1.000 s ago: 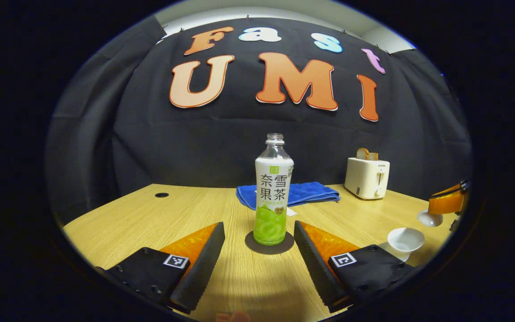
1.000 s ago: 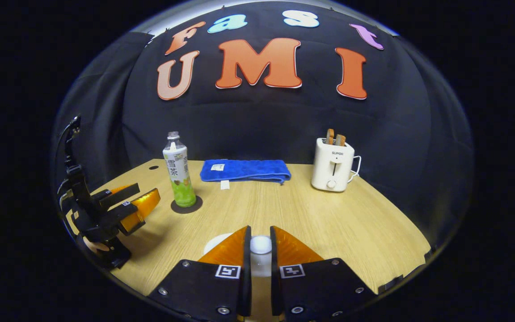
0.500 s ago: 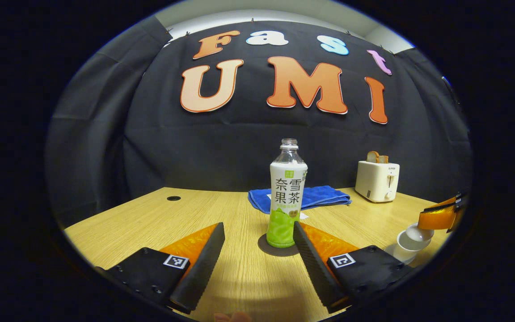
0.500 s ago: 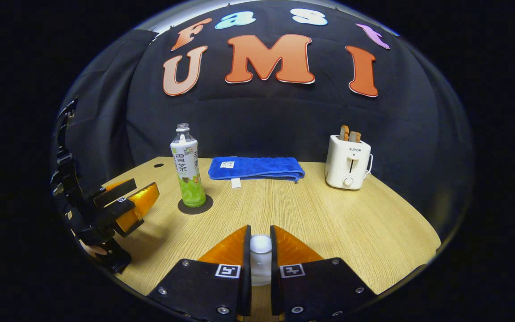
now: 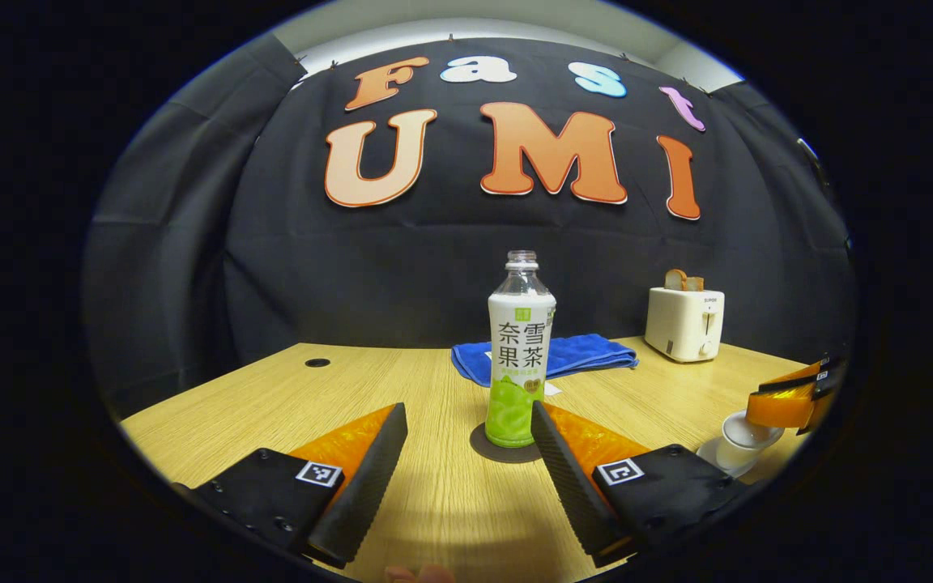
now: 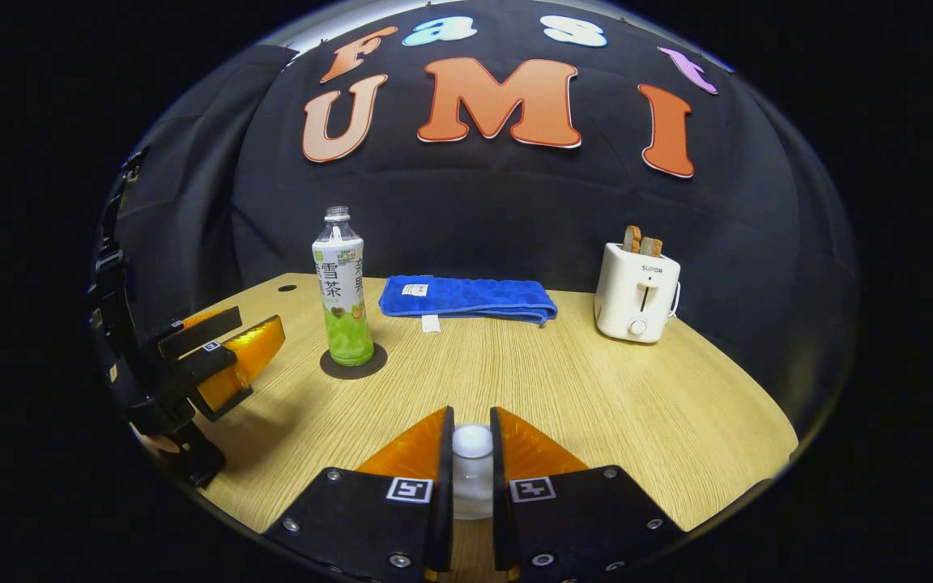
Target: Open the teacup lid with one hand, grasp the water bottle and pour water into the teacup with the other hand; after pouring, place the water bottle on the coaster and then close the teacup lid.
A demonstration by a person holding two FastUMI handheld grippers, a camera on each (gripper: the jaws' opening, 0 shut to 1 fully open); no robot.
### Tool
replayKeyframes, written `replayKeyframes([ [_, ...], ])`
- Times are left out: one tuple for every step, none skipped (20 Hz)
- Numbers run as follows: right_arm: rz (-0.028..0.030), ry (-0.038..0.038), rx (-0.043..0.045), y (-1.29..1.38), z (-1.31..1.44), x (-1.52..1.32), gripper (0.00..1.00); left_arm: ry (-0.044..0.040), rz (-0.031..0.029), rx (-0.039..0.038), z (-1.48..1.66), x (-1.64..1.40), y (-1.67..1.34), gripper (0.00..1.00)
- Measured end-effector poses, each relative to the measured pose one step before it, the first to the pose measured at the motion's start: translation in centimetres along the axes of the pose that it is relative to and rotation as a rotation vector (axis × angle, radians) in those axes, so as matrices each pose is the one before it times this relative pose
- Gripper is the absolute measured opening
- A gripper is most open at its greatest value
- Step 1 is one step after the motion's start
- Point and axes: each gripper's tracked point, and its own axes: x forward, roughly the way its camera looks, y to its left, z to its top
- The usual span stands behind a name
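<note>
The water bottle (image 5: 520,356), uncapped, stands upright on the dark round coaster (image 5: 505,447) on the wooden table (image 5: 272,397); its wrapper bears large Chinese characters. The left gripper (image 5: 466,433) hovers level just short of the bottle, jaws wide apart. The right gripper (image 6: 472,441) is closed on the knob of the teacup lid (image 6: 472,444), which sits over the white teacup (image 5: 740,437). Behind lie a folded blue towel (image 6: 466,298) and a white toaster (image 6: 636,291) with toast and a small brand mark.
</note>
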Motion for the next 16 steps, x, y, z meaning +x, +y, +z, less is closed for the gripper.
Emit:
replayKeyframes([
  [-0.00357,0.00024,-0.00055,-0.097,-0.091,0.041,0.22,-0.00033,0.00186,0.00043,-0.006,0.013,0.032,0.98],
  [-0.00306,0.00028,0.00098,-0.083,-0.042,0.005,0.22,0.00035,0.00222,0.00108,-0.02,-0.029,0.089,0.98],
  [0.00103,0.0032,0.00408,-0.104,-0.102,0.089,0.22,0.00122,0.0,0.00022,-0.007,-0.004,0.022,0.98],
  [0.00273,0.00236,0.00725,-0.048,-0.085,-0.031,0.23,0.00032,0.0007,0.00022,-0.001,-0.051,0.002,0.98],
  [0.00254,-0.00069,0.00919,-0.055,0.005,-0.035,0.25,-0.00047,0.00013,-0.00032,-0.012,0.043,0.002,0.98],
  [0.00765,0.00211,0.00916,0.146,-0.112,0.016,0.25,-0.00003,0.00062,0.00011,-0.01,-0.017,0.021,0.98],
  [0.00329,-0.0005,0.00539,0.006,-0.005,-0.191,0.26,0.00083,0.00086,0.00073,0.012,0.009,0.007,0.98],
  [0.00062,-0.00097,0.0007,-0.041,0.057,-0.036,0.27,0.00069,0.00097,0.00102,-0.064,-0.044,0.039,0.98],
  [0.00262,-0.00258,0.00016,0.035,0.081,-0.128,0.29,0.00115,0.00041,0.00117,0.003,-0.035,0.019,0.98],
  [0.00482,-0.00363,0.00339,0.071,0.112,-0.136,0.29,-0.00038,0.00066,0.00102,0.019,0.011,0.021,0.98],
  [0.00691,-0.00327,0.0076,0.035,0.122,-0.221,0.31,-0.00043,0.00105,0.00102,0.024,0.028,0.039,0.98],
  [0.01051,-0.0044,0.01356,0.15,0.206,-0.262,0.33,-0.00078,0.00161,0.00119,-0.027,0.019,0.038,0.98],
  [0.00754,-0.01062,0.01622,0.052,0.371,-0.234,0.37,-0.00073,0.00034,-0.00001,0.047,-0.048,0.035,0.98],
  [0.00278,-0.01003,0.01229,-0.168,0.327,-0.182,0.39,-0.00181,0.00127,0.0003,0.031,-0.069,0.041,0.98],
  [0.00196,-0.00832,0.00809,-0.116,0.351,-0.17,0.42,-0.00201,0.00197,0.00105,0.117,-0.045,0.072,0.98],
  [0.00344,-0.00492,0.00308,-0.093,0.143,-0.175,0.44,-0.00248,0.00438,0.00181,-0.033,0.07,0.072,0.98],
])
